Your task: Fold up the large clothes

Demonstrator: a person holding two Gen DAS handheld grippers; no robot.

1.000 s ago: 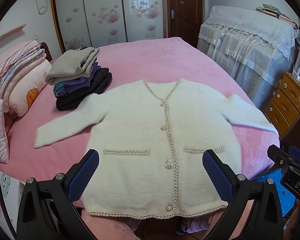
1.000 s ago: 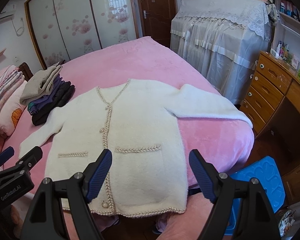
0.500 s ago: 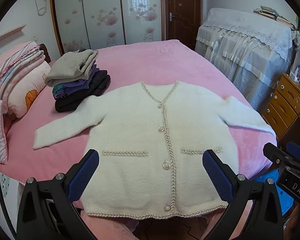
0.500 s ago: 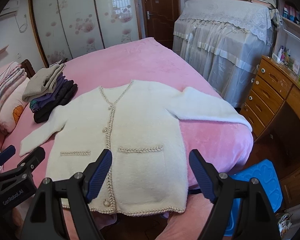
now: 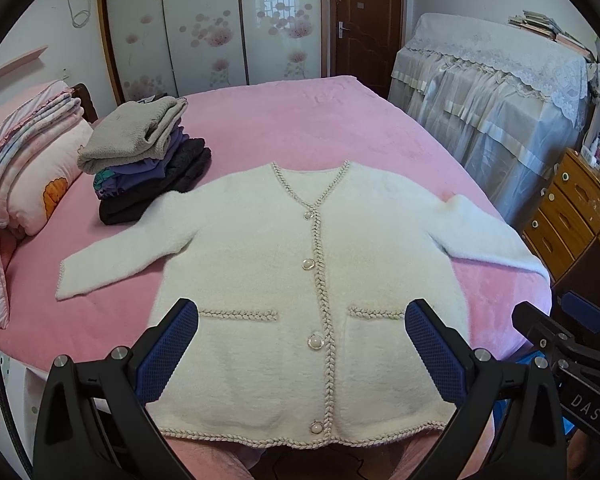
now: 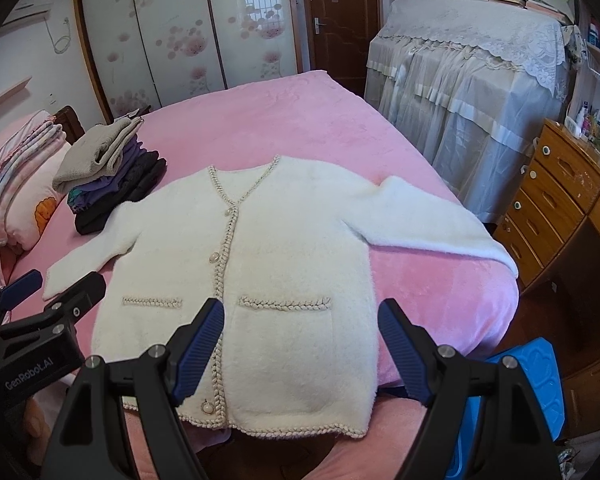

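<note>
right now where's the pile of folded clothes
In the left wrist view the folded clothes pile sits on the pink bed, left of the white cardigan, by the pillows.

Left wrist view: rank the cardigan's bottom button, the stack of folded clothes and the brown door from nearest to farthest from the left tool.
1. Bottom button: between the left tool's fingers, at the cardigan's hem.
2. Stack of folded clothes: left, mid-bed.
3. Brown door: far wall, beyond the bed.

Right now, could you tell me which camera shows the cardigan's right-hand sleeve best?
The right wrist view: the sleeve lies whole and near the centre. The left wrist view shows the same sleeve stretched toward the frame's edge.
</note>
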